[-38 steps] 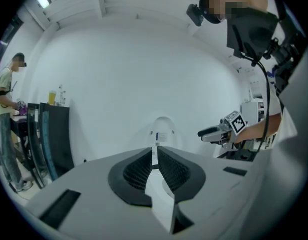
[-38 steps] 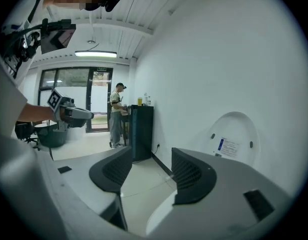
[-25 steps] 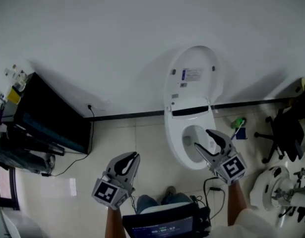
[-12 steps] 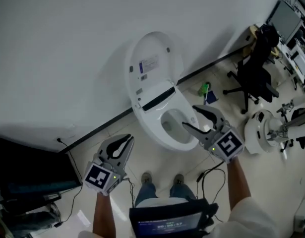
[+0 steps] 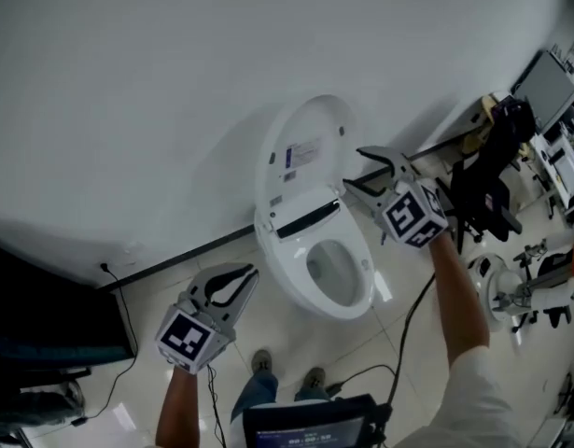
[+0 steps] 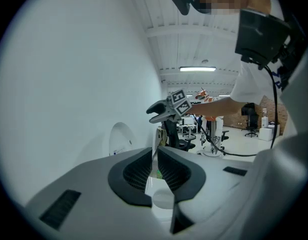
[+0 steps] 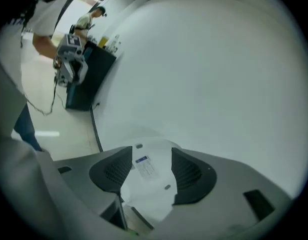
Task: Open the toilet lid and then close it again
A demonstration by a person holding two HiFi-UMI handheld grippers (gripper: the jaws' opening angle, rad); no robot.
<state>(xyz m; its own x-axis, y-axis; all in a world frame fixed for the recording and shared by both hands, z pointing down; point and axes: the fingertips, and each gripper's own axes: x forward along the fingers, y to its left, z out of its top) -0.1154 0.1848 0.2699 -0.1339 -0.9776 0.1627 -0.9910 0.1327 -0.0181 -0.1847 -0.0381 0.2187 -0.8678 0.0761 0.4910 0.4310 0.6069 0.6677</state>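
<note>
The toilet lid [image 5: 305,152] stands raised against the wall at frame centre; it seems a stiff, smooth, light plastic shell on a hinge, best taken at its free upper rim. The right gripper [image 5: 354,168] is spread just beside its right edge, contact unclear; the left gripper [image 5: 247,273], lower left, is pressed together on nothing

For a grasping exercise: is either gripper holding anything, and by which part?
Nothing is held: right gripper open near the lid, left gripper shut and empty.

Glossy white plastic toilet lid [image 5: 305,147], shiny tiled floor [image 5: 137,292]
</note>
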